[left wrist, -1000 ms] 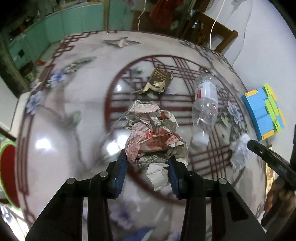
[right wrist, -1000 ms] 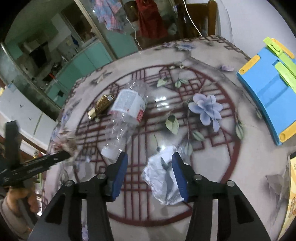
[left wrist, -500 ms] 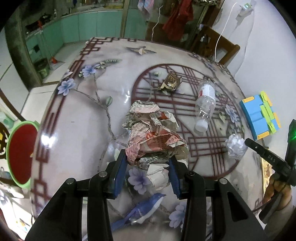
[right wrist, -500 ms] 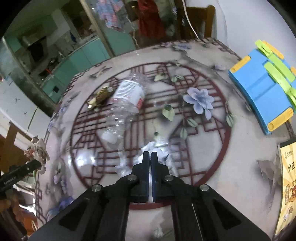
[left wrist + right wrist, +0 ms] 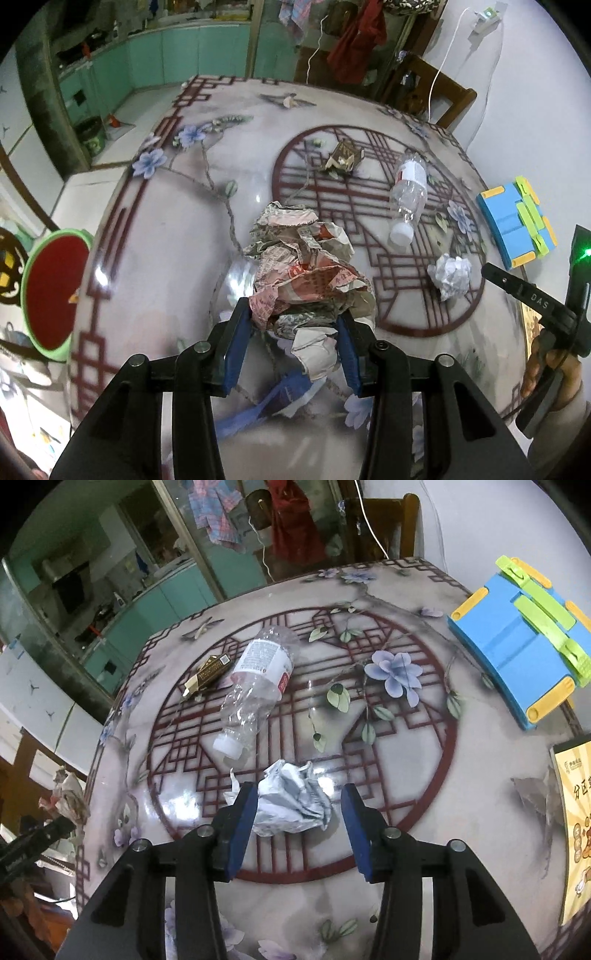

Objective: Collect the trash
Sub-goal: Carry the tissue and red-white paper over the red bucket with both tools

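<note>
My left gripper is shut on a big crumpled wad of printed paper and holds it above the near left part of the table. My right gripper is open, its blue pads on either side of a white crumpled paper ball that lies on the table; the ball also shows in the left wrist view. An empty clear plastic bottle lies on its side farther back. A flattened gold and brown carton lies beyond it.
A red bin with a green rim stands on the floor left of the table. A blue and green plastic stand lies at the table's right edge, a yellow printed sheet near it. Wooden chairs stand behind the table.
My left gripper has lifted the paper wad and pulled it back toward the table's near left. My right gripper shut empty half a second ago and has opened again around the white ball.
</note>
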Tool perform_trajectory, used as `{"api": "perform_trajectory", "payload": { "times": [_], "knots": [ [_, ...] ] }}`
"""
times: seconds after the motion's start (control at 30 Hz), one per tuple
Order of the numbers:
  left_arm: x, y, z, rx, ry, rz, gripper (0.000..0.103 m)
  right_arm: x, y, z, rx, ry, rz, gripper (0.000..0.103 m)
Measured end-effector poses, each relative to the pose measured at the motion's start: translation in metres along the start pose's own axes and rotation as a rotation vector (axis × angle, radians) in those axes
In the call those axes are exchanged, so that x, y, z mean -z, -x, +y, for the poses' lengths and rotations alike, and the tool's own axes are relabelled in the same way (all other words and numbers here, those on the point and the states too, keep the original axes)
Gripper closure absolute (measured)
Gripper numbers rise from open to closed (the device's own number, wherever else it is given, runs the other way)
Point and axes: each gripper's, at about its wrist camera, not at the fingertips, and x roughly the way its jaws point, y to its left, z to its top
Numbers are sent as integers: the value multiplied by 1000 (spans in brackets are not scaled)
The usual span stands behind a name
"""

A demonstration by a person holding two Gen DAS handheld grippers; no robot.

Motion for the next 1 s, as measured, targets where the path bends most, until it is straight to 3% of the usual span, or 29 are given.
{"api": "perform_trajectory", "payload": {
  "times": [0.17,0.3,0.37,0.4,0.43,0.77,0.8,0.83,0.9,1.0],
  "knots": [
    [3,1,-2,-4,-4,-2,62,1,-15,-2,3,-38,-5,57],
    [4,1,-1,-4,2,-4,62,3,-46,-9,-67,-120,84,55],
    [4,4,1,-10,2,-11,62,5,-45,-6,-60,-112,52,69],
    [4,6,3,-14,1,-16,62,5,-42,-3,-61,-99,49,96],
    [4,6,5,-22,3,-20,62,5,-40,0,-77,-95,44,100],
    [3,9,28,-34,49,-18,62,-7,-10,41,-77,26,-68,102],
    [3,8,30,-35,53,-12,62,-9,-10,43,-54,44,-75,94],
    [4,7,32,-34,57,-6,62,-12,-12,44,-36,61,-75,68],
    [6,6,34,-36,61,-1,62,-18,-19,46,17,113,-82,26],
    [9,7,38,-37,68,1,62,-28,-29,47,64,169,-97,26]
  ]
}}
